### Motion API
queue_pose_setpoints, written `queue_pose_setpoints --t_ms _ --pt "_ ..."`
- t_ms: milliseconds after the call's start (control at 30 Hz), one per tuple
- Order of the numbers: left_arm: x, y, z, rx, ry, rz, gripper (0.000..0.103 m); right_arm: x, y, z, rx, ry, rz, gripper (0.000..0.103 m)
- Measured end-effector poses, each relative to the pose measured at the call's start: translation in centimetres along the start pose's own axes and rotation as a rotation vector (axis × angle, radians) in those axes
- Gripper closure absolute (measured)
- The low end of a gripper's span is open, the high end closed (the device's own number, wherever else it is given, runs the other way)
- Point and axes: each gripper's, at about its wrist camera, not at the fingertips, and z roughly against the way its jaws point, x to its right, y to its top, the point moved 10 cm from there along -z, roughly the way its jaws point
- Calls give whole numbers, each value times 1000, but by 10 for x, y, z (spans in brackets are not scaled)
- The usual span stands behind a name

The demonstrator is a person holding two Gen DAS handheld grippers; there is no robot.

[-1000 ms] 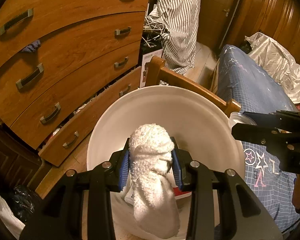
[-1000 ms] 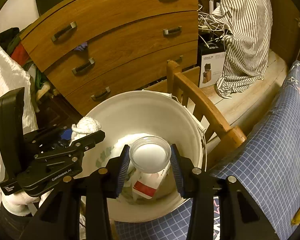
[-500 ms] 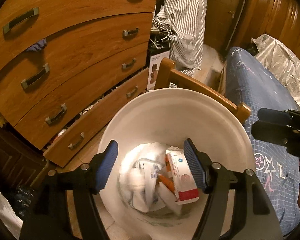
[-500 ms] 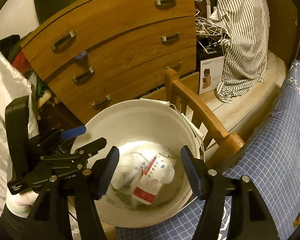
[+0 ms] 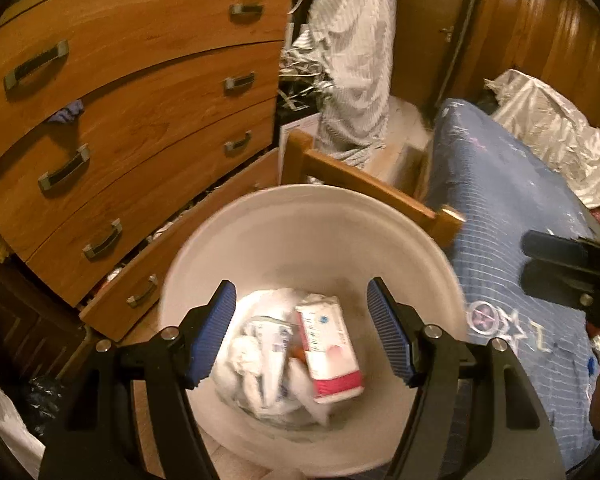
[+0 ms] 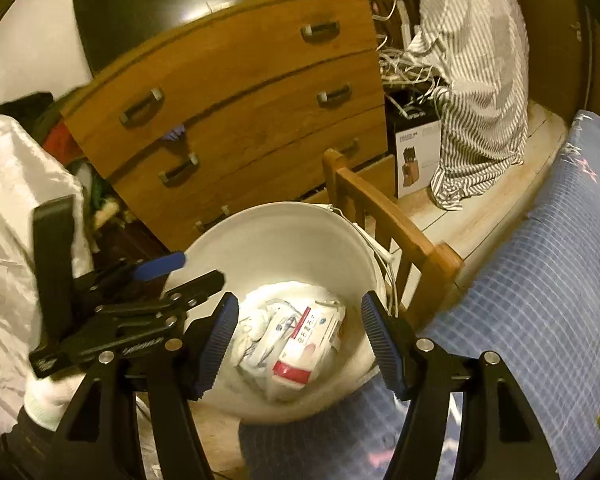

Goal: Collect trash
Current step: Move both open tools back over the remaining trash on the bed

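Here both the left tongs (image 5: 300, 330) and right tongs (image 6: 296, 340) are held wide and empty above the white bin (image 5: 312, 216), where the trash (image 5: 296, 352) lies; the bin could be knocked if either is lowered carelessly

Wooden dresser (image 5: 140, 112), pale floorboards (image 6: 496, 216)

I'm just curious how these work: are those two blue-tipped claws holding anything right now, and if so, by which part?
Nothing is held. The left gripper and right gripper both stand open above the white bin.
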Motion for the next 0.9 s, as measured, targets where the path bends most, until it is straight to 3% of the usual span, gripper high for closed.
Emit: queue_pose_setpoints --t_ms 200,400,600,833,900 --pt "83 -38 -1 -25 -98 -137 38 56 -89 91 134 -95 -61 28" --pt "198 -87 -12 -80 -239 -280 38 141 -215 172 165 -216 -232 28" --pt "311 -137 -8 -121 -364 -443 38 207 -311 266 232 -357 -313 28" --pt "425 -186 5 -151 -488 -585 38 318 -404 344 219 -535 -427 29" --pt "452 -200 3 -175 -516 -611 38 345 -418 350 189 -554 -435 37"
